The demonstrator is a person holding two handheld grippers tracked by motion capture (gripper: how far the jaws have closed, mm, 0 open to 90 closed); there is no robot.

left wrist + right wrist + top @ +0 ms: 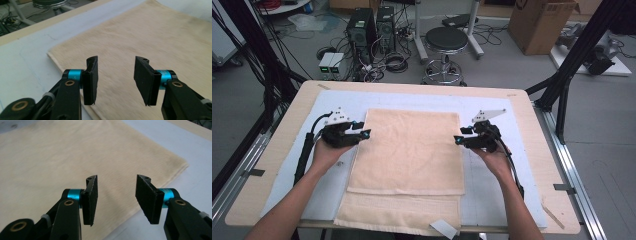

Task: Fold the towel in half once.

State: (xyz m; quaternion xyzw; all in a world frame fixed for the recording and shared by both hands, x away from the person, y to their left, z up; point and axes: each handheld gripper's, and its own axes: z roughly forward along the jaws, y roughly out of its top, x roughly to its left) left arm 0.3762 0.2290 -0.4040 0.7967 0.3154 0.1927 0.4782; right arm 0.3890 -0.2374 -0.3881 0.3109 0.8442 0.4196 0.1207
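Observation:
A beige towel (409,150) lies folded on the white mat (327,185), its upper layer shorter than the layer beneath, which sticks out at the near edge. My left gripper (364,131) hovers at the towel's left edge, jaws apart with nothing between them; the towel (140,37) spreads beyond its black pads (91,80). At the towel's right edge my right gripper (459,139) is open too, empty, with the towel (62,152) and its far corner ahead of its pads (147,198).
The wooden table (272,145) carries the mat. A white tag (443,228) sits at the towel's near edge. Beyond the table stand a stool (446,42), computer towers (362,25), cables and a cardboard box (539,22). Black frame struts (572,55) rise at the right.

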